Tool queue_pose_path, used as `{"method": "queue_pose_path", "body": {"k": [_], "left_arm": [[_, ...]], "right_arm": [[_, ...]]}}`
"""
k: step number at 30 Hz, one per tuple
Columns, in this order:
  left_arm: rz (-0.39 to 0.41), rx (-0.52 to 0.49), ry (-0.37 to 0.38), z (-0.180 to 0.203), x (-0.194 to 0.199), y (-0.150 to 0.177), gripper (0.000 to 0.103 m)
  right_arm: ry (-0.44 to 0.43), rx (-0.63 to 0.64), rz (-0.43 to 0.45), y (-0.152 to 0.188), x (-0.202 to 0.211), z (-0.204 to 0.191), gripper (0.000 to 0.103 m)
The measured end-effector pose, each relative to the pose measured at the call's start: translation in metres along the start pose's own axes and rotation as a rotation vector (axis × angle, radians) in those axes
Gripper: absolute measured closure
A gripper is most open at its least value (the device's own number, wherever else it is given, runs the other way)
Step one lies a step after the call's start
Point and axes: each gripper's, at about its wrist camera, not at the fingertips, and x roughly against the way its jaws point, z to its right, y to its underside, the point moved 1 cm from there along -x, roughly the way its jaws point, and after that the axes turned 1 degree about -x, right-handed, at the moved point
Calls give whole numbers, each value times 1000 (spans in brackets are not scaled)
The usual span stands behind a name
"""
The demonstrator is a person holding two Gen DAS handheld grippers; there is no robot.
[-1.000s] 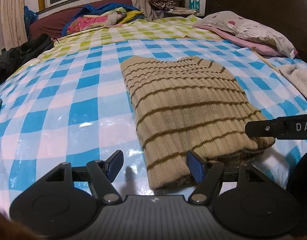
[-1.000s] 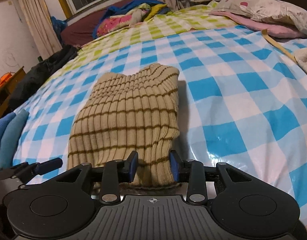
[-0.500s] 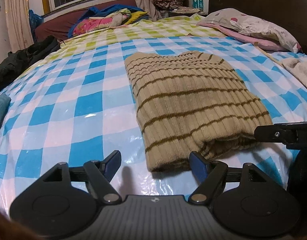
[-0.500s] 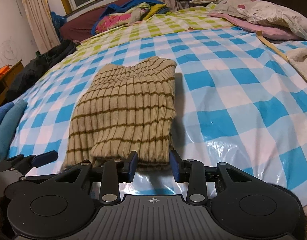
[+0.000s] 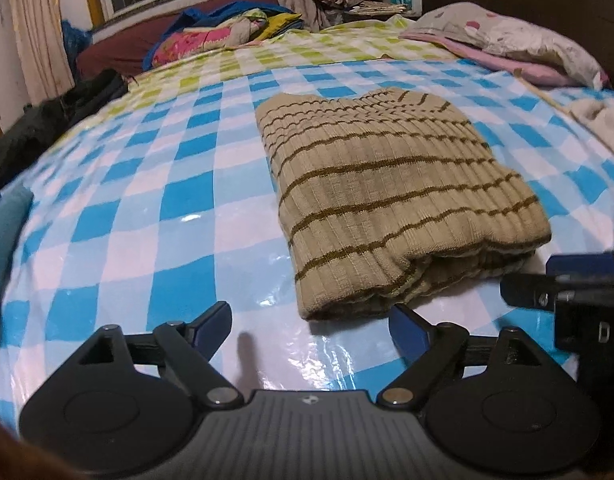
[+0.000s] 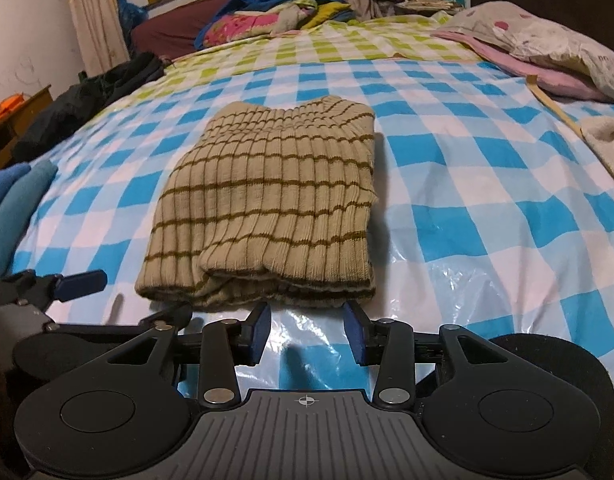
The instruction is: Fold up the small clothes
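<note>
Left wrist view: the left gripper hangs over the blue-checked plastic sheet on the bed, its jaws spread wide with only bare sheet between them. They have just been opening further. The folded sweater, beige with brown stripes, lies flat on the sheet ahead and a little right of the gripper. Its near folded edge sits just beyond the right fingertip, apart from it. The right gripper enters from the right edge, just beside the sweater's near right corner. A teal cloth lies at the left edge and dark clothes further back. Pillows rest at the far right, and a heap of coloured bedding lies under the window.

Right wrist view: the right gripper sits low over the sheet, its jaws parted and empty. They too have just been opening. The sweater lies straight ahead, its near edge just past the fingertips and clear of them. The stacked layers of the fold show along that edge. The left gripper shows at the left edge, near the sweater's near left corner without touching it. Blue cloths lie at the far left, and a cream fabric at the right edge.
</note>
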Motion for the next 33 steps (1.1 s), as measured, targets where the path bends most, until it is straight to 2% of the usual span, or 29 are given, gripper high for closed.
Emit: {"method": "queue_pose_path", "body": {"k": [5, 10, 33], "left_arm": [[1, 54, 17, -6, 4, -1, 8], [13, 49, 4, -3, 9, -1, 5], [4, 52, -33, -1, 8, 0, 5]], "right_arm": [[14, 9, 1, 2, 2, 0, 59], [27, 7, -15, 2, -3, -1, 59], [67, 10, -21, 4, -6, -3, 59]]}}
